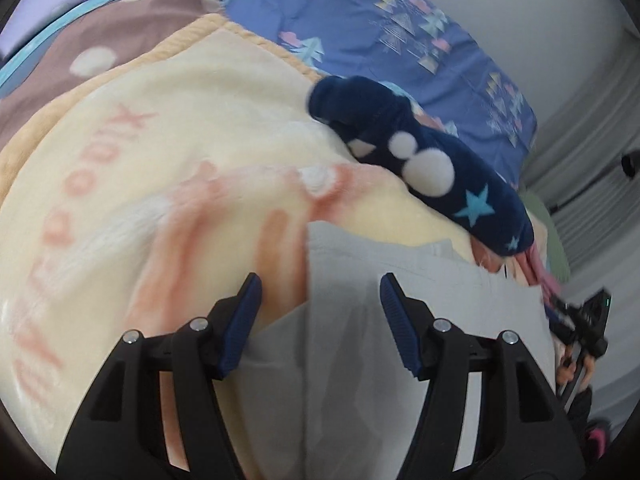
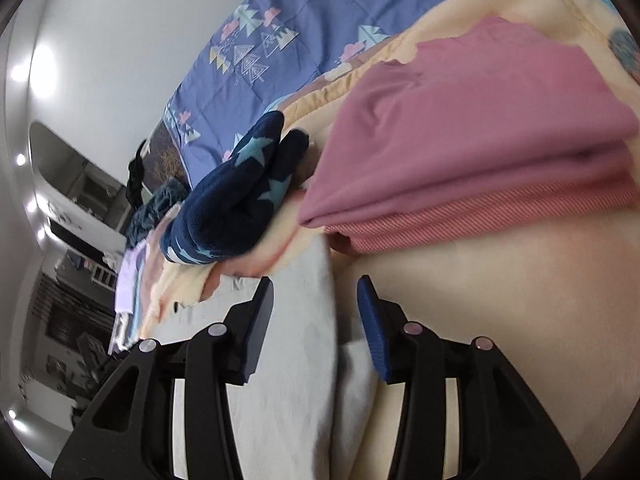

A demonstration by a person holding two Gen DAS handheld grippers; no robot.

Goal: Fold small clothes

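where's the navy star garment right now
The navy star garment lies on the cream blanket, beyond the white cloth; in the right wrist view it sits left of the folded pink clothes.

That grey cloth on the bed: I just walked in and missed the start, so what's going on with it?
A person with a gripper in each hand is folding small clothes on a cream blanket. The left gripper and the right gripper both have open jaws over the grey cloth, neither gripping it. A folded pink garment and a navy starred fleece piece lie beside it.
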